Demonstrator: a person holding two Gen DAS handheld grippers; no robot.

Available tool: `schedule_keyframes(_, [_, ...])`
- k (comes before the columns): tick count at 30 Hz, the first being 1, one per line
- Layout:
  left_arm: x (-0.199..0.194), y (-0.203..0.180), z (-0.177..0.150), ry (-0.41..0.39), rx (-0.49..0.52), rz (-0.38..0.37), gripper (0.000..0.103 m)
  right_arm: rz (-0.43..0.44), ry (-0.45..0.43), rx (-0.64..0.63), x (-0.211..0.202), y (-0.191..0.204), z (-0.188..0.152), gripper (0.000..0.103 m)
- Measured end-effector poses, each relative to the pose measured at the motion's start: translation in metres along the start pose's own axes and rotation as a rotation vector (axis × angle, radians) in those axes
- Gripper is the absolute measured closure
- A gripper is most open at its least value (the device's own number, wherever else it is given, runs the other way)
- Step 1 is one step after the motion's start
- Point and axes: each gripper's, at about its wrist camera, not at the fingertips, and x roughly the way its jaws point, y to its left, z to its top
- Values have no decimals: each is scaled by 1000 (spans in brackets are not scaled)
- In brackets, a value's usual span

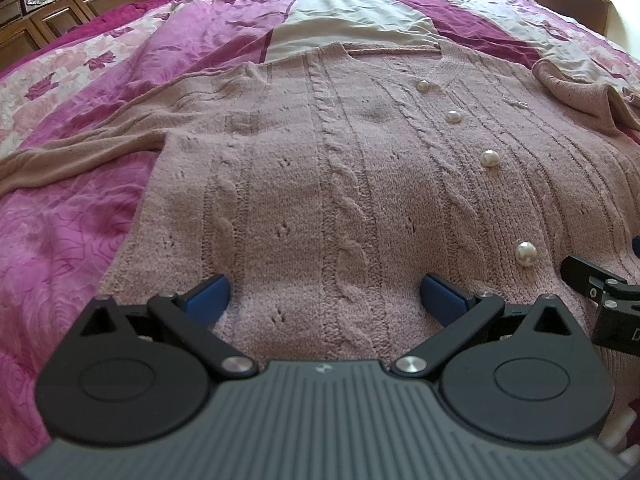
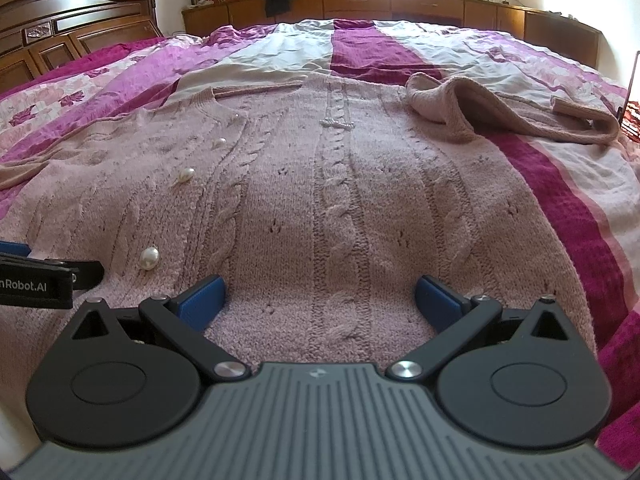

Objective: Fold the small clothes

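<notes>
- The left gripper (image 1: 324,294) is hovering low over the near hem of the cardigan (image 1: 360,184), its blue pads spread wide apart and gripping nothing; knitted fabric is showing between them.
- The right gripper (image 2: 320,294) is doing the same just beside it, jaws equally wide and empty, over the hem on the other side of the cardigan's button line.
- Each gripper is appearing at the edge of the other's view, so the two are sitting close together, side by side along the hem.
- The cardigan is lying face up and flat on the bedspread (image 1: 72,220), its long axis running straight away from both grippers, hem nearest and neckline farthest.
- The row of pearl buttons (image 1: 489,157) is running up the cardigan's middle, between the two grippers.
- The cardigan's left sleeve (image 1: 72,148) is stretching out flat, away from the body on the left gripper's side.
- The right sleeve (image 2: 448,108) is lying bunched and partly doubled over near the far shoulder, on the right gripper's side.
- Judging from this, each gripper is nearer its own half of the hem, so a fold would likely carry the hem away toward the neckline, or bring the sleeves in first.
- Beyond the cardigan, a wooden headboard (image 2: 72,24) is standing at the far left.
</notes>
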Motion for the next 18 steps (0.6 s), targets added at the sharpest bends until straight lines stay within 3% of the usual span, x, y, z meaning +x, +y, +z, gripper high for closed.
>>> schedule_keyframes(18, [-1,2,8,43,3,-8,0,40,50,38,-1,-6,12,0])
